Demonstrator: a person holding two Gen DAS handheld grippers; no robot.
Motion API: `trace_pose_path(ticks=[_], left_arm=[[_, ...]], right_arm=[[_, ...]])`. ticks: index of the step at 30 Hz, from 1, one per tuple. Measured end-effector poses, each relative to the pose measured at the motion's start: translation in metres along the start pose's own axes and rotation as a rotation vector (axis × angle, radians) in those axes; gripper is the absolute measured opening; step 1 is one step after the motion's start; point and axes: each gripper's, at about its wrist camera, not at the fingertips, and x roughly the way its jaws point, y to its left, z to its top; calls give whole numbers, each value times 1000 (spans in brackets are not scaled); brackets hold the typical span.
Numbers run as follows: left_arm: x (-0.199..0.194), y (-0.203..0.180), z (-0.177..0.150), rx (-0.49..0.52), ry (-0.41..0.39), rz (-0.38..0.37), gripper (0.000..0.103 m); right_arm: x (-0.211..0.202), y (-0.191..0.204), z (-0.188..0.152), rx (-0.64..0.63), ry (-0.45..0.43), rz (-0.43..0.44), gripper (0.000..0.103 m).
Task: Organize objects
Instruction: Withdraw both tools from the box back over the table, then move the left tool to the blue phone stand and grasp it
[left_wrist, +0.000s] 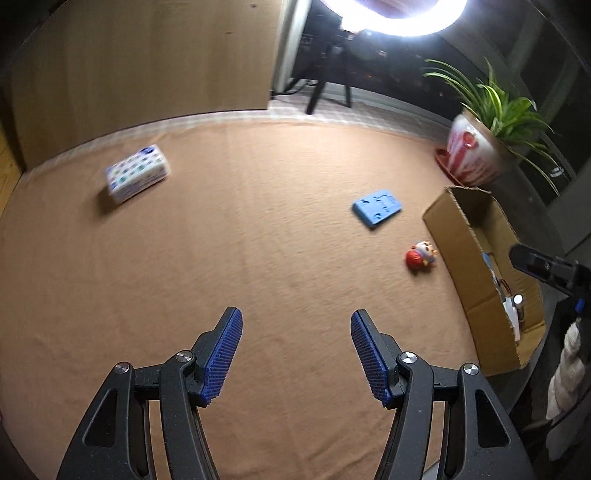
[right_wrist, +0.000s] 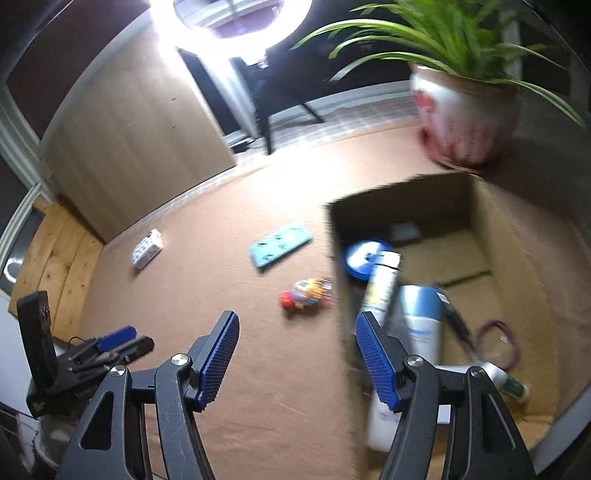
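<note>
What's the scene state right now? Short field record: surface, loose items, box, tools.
surface: tan cloth
loose items: tissue pack, blue flat case, small red toy figure, all apart on the cloth
box: open cardboard box at right, already holding bottles, a blue round item and a cord
beside box: potted plant
left tool: open, nothing between the pads
right tool: open, empty, by the box's near wall

A blue flat slab (left_wrist: 376, 208) is lying on the tan cloth at two o'clock, a red toy figure (left_wrist: 421, 256) sitting just below it. A patterned tissue pack (left_wrist: 137, 172) is resting at ten o'clock. The open cardboard box (left_wrist: 465, 236) is standing at three o'clock, holding bottles (right_wrist: 421, 317).
</note>
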Motion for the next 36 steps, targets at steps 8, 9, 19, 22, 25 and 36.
trace_pose_path(ticks=[8, 9, 19, 22, 25, 36], left_arm=[[-5, 23, -9, -42, -4, 7, 65], [-5, 26, -9, -48, -2, 9, 65], [4, 23, 20, 21, -12, -6, 65], [14, 6, 37, 85, -8, -33, 65], [30, -20, 55, 165, 1, -69, 67], [121, -106, 105, 333, 71, -119, 68]], right_arm=[[44, 25, 23, -4, 78, 49, 62], [48, 26, 24, -4, 83, 48, 62], [49, 19, 22, 64, 92, 68, 62], [41, 13, 7, 94, 80, 69, 62], [30, 6, -8, 110, 68, 58, 62], [-9, -27, -46, 186, 45, 33, 62]])
